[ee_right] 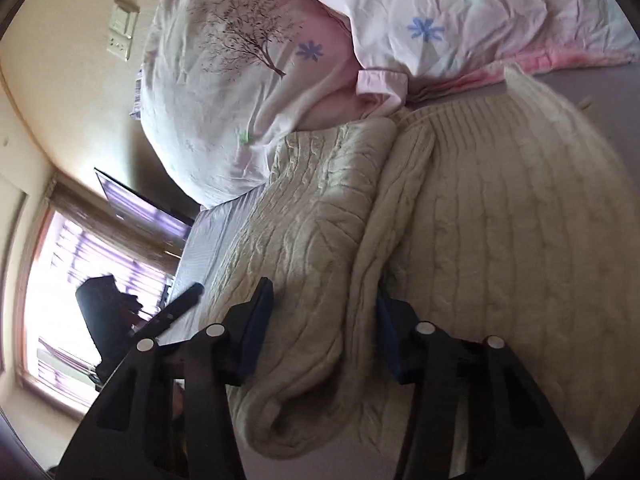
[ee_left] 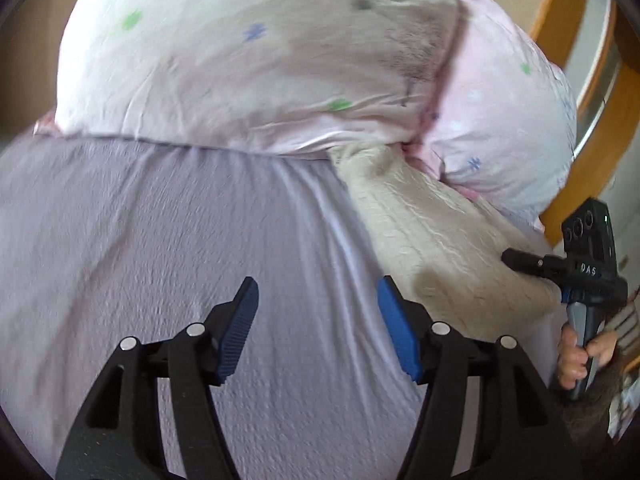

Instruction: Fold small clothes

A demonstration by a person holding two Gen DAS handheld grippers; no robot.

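Note:
A cream cable-knit sweater (ee_right: 500,220) lies on the lavender bed sheet (ee_left: 160,240); it also shows in the left wrist view (ee_left: 432,240) at the right. My right gripper (ee_right: 324,300) is open, its blue-padded jaws standing on either side of a folded-over sleeve or edge of the sweater (ee_right: 312,280) without closing on it. The right gripper also shows in the left wrist view (ee_left: 520,262), held by a hand at the sweater's edge. My left gripper (ee_left: 318,292) is open and empty, above bare sheet left of the sweater.
A big pale pink quilt with flower and tree prints (ee_left: 260,60) is piled at the head of the bed and touches the sweater's far end (ee_right: 440,20). A wooden bed frame (ee_left: 560,20) stands at the right. A window (ee_right: 60,280) and a wall switch (ee_right: 122,28) are beyond.

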